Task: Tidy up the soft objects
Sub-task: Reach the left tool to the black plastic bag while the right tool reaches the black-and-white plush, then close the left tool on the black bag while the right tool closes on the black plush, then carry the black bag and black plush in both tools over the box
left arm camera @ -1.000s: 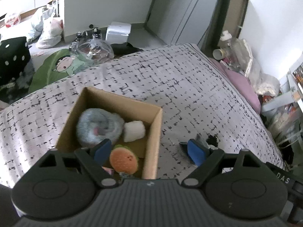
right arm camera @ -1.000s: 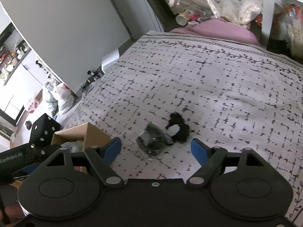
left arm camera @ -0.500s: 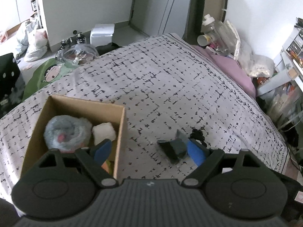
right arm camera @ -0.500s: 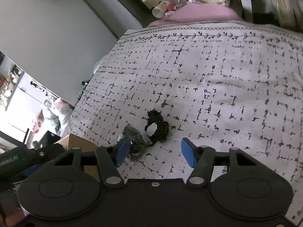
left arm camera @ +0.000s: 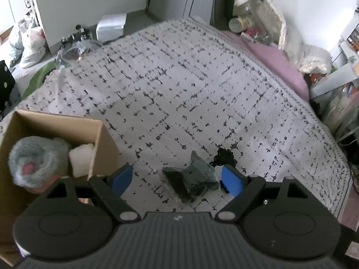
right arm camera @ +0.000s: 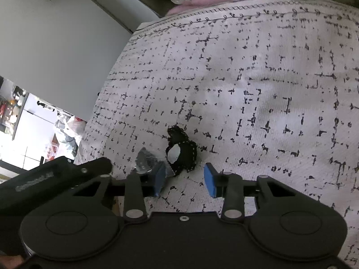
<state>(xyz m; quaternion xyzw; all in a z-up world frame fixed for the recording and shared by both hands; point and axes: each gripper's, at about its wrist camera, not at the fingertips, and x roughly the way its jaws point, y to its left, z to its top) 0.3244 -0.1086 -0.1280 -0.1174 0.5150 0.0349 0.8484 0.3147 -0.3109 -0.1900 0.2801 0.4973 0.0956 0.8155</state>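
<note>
A black packet in clear plastic (left arm camera: 190,179) lies on the patterned bedspread (left arm camera: 179,85). My left gripper (left arm camera: 177,179) hovers over the packet, open, with a blue pad on each side and neither touching it. Just right of the packet sits a small black plush with a white patch (right arm camera: 181,154), also seen as the black plush (left arm camera: 224,157) in the left wrist view. My right gripper (right arm camera: 184,180) is low behind that plush with its jaws closing. The plush sits just past the fingertips and no pad presses it. The packet (right arm camera: 145,159) lies beside the right gripper's left finger.
A cardboard box (left arm camera: 98,139) stands at the left on the bed, holding a grey fluffy toy (left arm camera: 38,157) and a white soft block (left arm camera: 80,159). A pink pillow (left arm camera: 278,67) and clutter line the far right edge. The left gripper's body (right arm camera: 51,179) crowds the right wrist view.
My left gripper swung from above the box to above the black packet. My right gripper sank toward the black plush and its jaws narrowed markedly.
</note>
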